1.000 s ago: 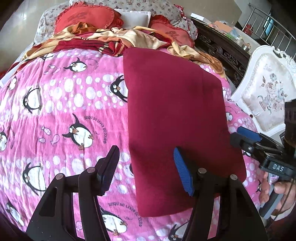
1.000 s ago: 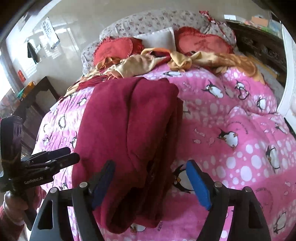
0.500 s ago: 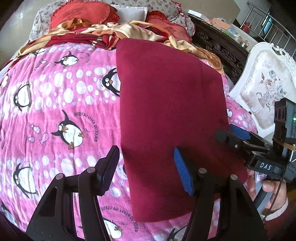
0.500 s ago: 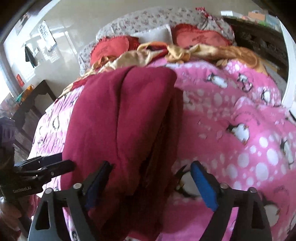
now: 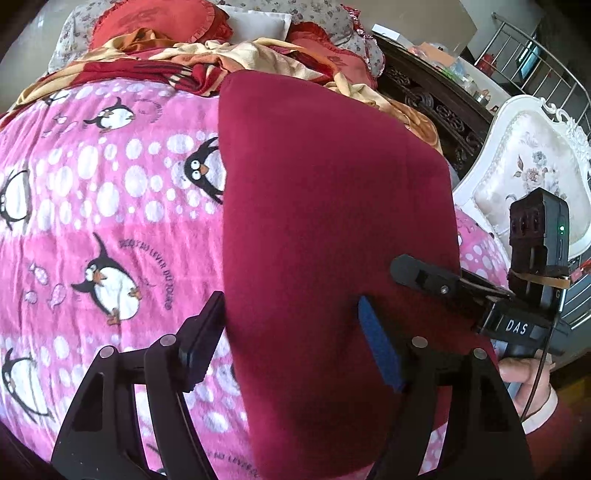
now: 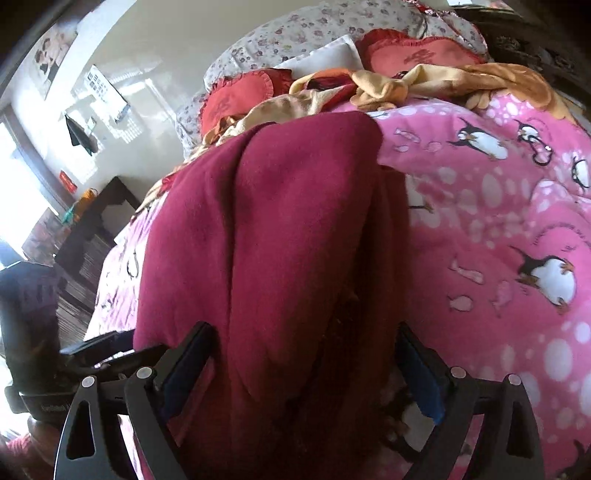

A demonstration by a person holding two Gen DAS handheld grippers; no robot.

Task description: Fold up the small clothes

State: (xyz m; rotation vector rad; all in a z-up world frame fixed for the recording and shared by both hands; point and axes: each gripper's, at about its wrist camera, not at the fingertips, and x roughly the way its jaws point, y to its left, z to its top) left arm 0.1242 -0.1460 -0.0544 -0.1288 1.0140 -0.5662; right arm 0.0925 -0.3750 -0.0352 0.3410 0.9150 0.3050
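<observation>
Folded dark-red fleece garment (image 5: 332,229) on pink penguin-print bed blanket (image 5: 103,206); left hand-held gripper (image 5: 288,347) and right hand-held gripper (image 6: 303,373) wide apart, straddling its edge, unclamped.

Deep maroon cloth (image 5: 332,221), hot pink blanket (image 5: 110,221) with white dots and black-and-white penguins, red pillows (image 5: 159,22), white floral chair (image 5: 524,173)

A bed with a pink penguin-print blanket (image 5: 110,206) carries a folded maroon garment (image 5: 325,206), crumpled orange-yellow cloth (image 5: 236,51) and red cushions (image 5: 162,22).
</observation>
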